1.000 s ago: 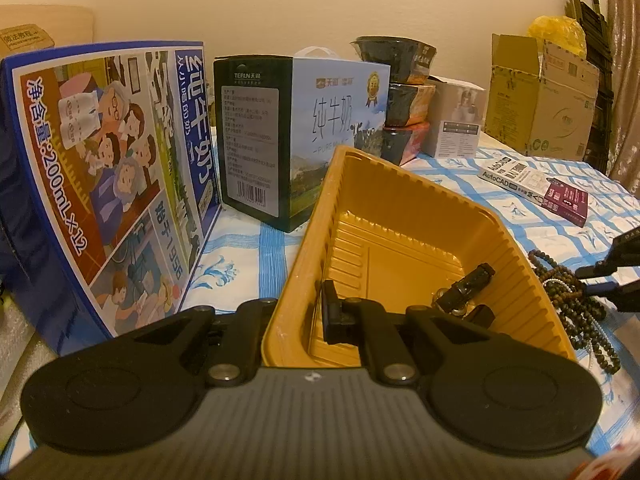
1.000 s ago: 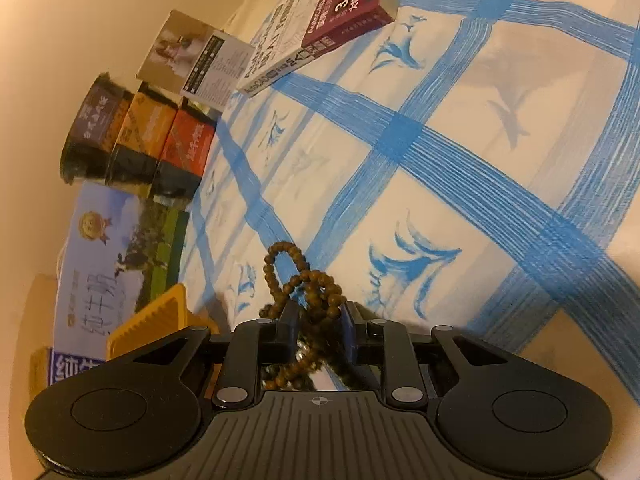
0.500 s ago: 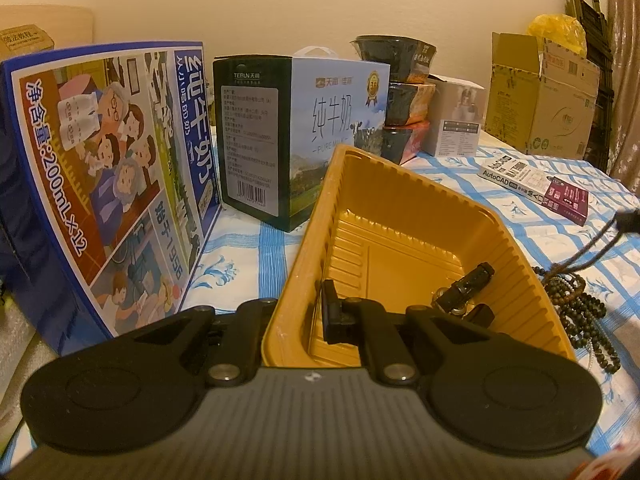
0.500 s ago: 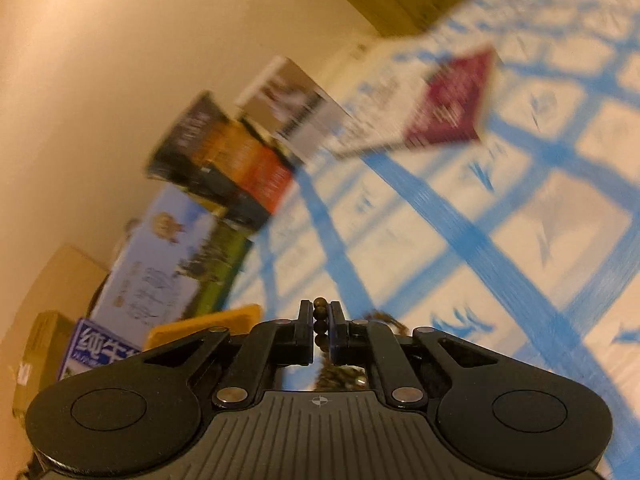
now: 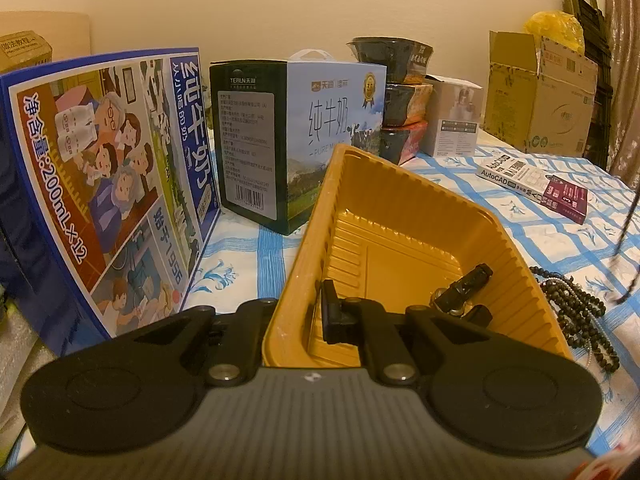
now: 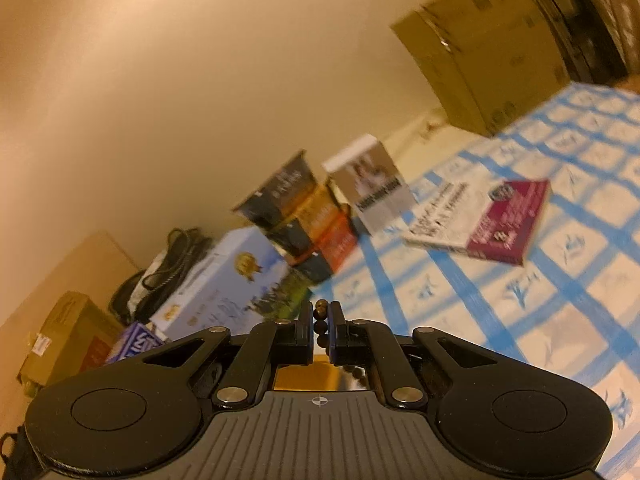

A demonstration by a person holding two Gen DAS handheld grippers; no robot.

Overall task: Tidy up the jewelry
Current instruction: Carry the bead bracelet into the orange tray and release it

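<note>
The bead necklace [image 6: 321, 322] hangs pinched in the right gripper [image 6: 320, 334] above the tablecloth [image 6: 560, 320]. Carry it slowly over the yellow tray [image 5: 404, 216], whose near wall the left gripper [image 5: 298, 320] clamps, then lower before releasing.

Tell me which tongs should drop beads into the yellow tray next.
Right. The right tongs already pinch the brown bead strand; the left tongs are clamped on the yellow tray wall, steadying it.
</note>
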